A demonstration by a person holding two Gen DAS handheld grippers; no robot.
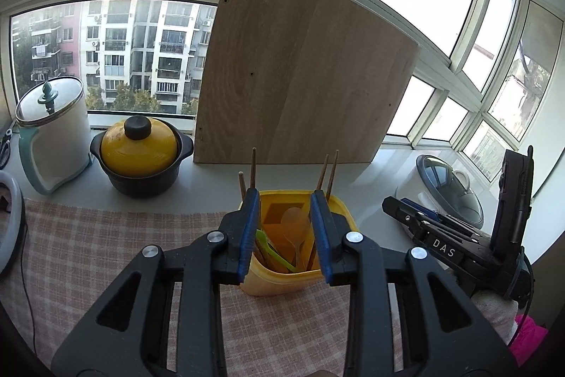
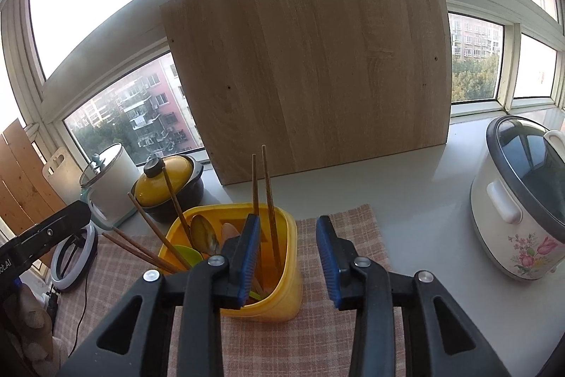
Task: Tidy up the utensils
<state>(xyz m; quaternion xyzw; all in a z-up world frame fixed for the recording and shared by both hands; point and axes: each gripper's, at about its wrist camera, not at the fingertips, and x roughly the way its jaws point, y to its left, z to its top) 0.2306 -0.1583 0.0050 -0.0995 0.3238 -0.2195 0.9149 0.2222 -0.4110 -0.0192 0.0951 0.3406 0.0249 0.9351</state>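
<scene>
While both grippers hang spread and empty, left gripper (image 1: 286, 235) over yellow holder (image 1: 300, 274), right gripper (image 2: 287, 257) beside it, utensils sit inside on checked cloth (image 2: 335, 324). Risk: finger clips leaning chopsticks (image 2: 169, 200), tips holder, spills spoon (image 2: 203, 232).

White letters "DAS" stand on a small black plate on the right gripper (image 1: 420, 218) — seen from the left wrist camera. In the right wrist view, the left gripper (image 2: 79, 212) carries a cut-off white marking — only "ot.AI" is readable.
</scene>
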